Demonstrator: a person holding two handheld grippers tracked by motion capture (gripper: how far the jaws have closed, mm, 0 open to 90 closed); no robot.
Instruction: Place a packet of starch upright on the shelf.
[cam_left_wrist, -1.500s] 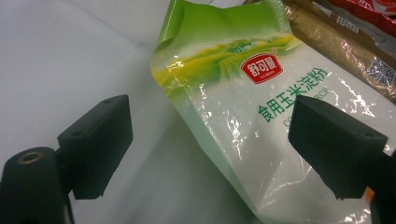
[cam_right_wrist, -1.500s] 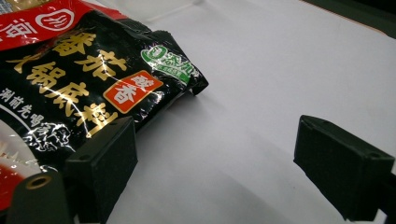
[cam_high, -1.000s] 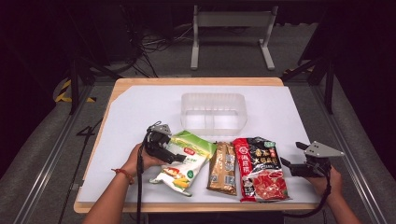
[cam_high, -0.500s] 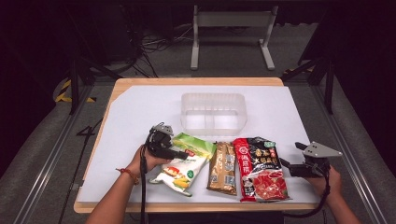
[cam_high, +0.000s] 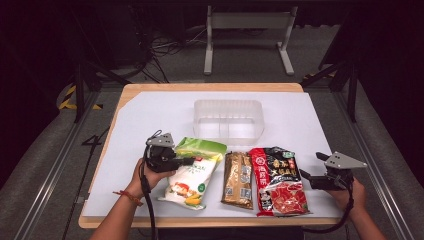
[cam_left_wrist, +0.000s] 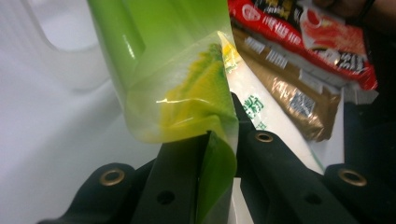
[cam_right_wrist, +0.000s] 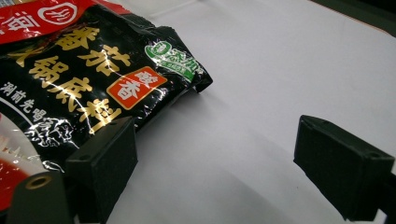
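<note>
Surface (cam_high: 150, 107) carries a clear tub (cam_high: 228, 120) mid-way, beyond three packets along its near edge. Left gripper (cam_high: 186, 161) is clamped on the green-topped packet (cam_high: 192, 175), nearest the tub; right gripper (cam_high: 311, 174) gapes beside the red-black packet (cam_high: 277, 180).

The high view looks forward and down from the person's side onto the whole worktop (cam_high: 150, 115), taking in the dark floor beyond it. The left gripper view sits very close behind the left claw (cam_left_wrist: 219, 154), looking along its jaws at the green packet (cam_left_wrist: 187, 88), with the brown packet (cam_left_wrist: 289, 88) and red-black packet (cam_left_wrist: 299, 32) farther off. The right gripper view rides low over the worktop behind the right claw (cam_right_wrist: 215, 158), beside the red-black packet. All three views share that red-black packet.
</note>
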